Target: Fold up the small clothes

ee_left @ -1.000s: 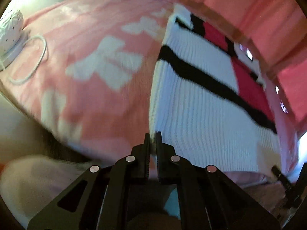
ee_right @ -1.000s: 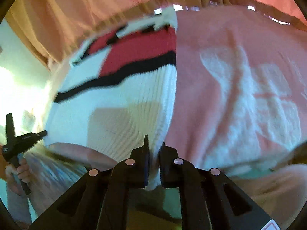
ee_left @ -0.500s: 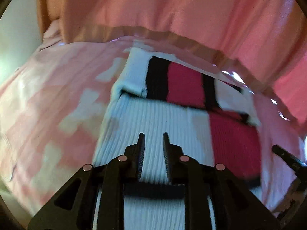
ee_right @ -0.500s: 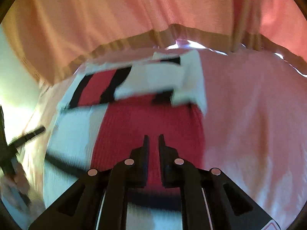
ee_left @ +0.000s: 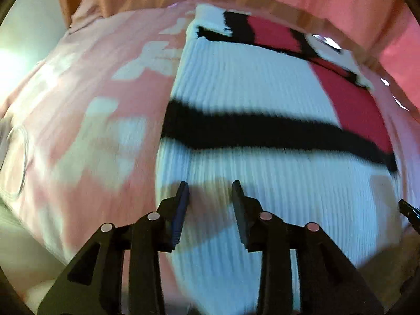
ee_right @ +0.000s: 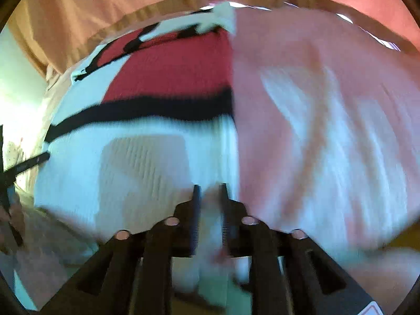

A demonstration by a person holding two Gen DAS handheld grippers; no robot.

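Both tools hover over the knitted sweater point(ee_left: 262, 84), which lies flat on the pink bedspread point(ee_left: 99, 99) with white bow shapes, its black stripe point(ee_left: 262, 134) running across it and a red panel point(ee_left: 357, 110) toward the far right. My left tool point(ee_left: 210, 186) has its jaws spread well apart with nothing between them, poised above the near white ribbed part, close to the sweater's left edge. My right tool point(ee_right: 210, 187) sits by the near right edge of the sweater point(ee_right: 147, 157); its jaws show only a narrow gap, and the view is too blurred for me to tell whether any cloth is caught in it.

As I judge it, the step in hand is to take the near hem at its two corners for a fold toward the far end. To do it well, I should bring each tool down at a matching spot on the hem, bite through all the layers of the thick knit rather than just the top ribs, and close firmly before lifting. Then both sides should rise together and travel evenly, so the hem stays straight and the stripe does not skew. The soft bedspread may bunch up, so I would avoid pinching it along with the sweater. A white cord point(ee_left: 18, 162) lies far off at the left, out of my way.
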